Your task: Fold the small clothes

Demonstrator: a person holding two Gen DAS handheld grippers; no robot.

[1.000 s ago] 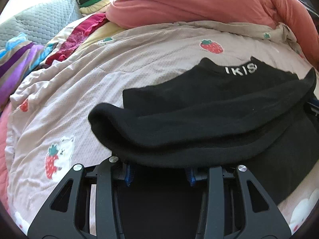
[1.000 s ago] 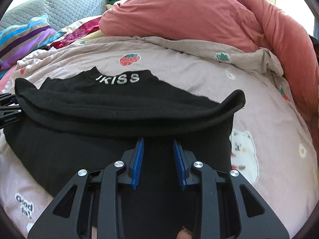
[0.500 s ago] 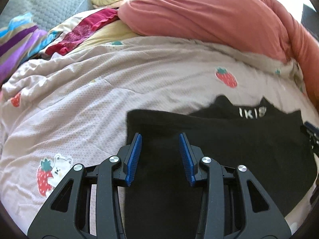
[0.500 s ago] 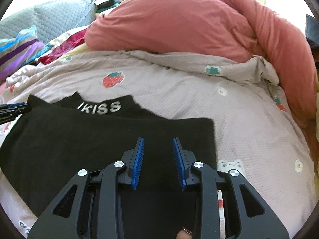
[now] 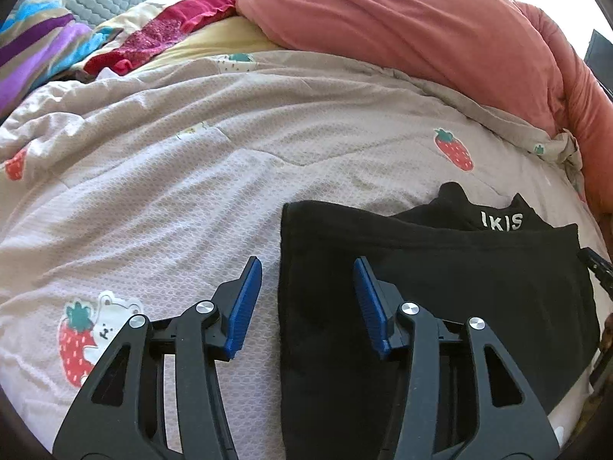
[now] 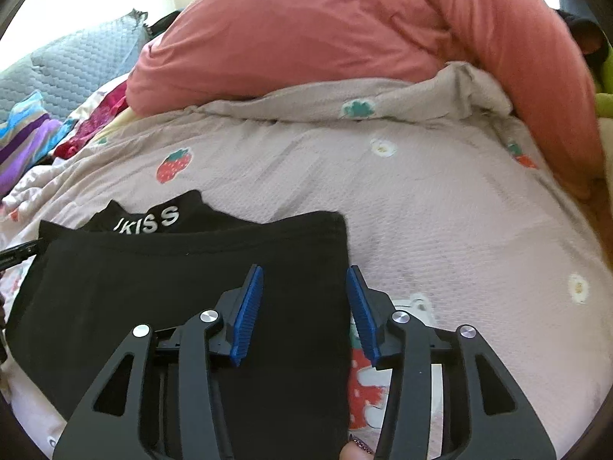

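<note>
A black garment (image 5: pixel 440 291) with white lettering on its collar lies folded flat on the strawberry-print quilt (image 5: pixel 172 191). It also shows in the right wrist view (image 6: pixel 184 287). My left gripper (image 5: pixel 306 268) is open and empty, straddling the garment's left edge. My right gripper (image 6: pixel 304 274) is open and empty, straddling the garment's right edge. The tip of the right gripper (image 5: pixel 595 268) shows at the right edge of the left wrist view, and the left gripper's tip (image 6: pixel 19 255) at the left edge of the right wrist view.
A big salmon-pink duvet (image 6: pixel 345 38) is heaped at the back of the bed. Striped and red clothes (image 5: pixel 57 46) and a grey quilted pillow (image 6: pixel 76 65) lie at the back left.
The raised black fold has been laid down flat on the garment. Both grippers have opened wider and shifted outward to the garment's side edges.
</note>
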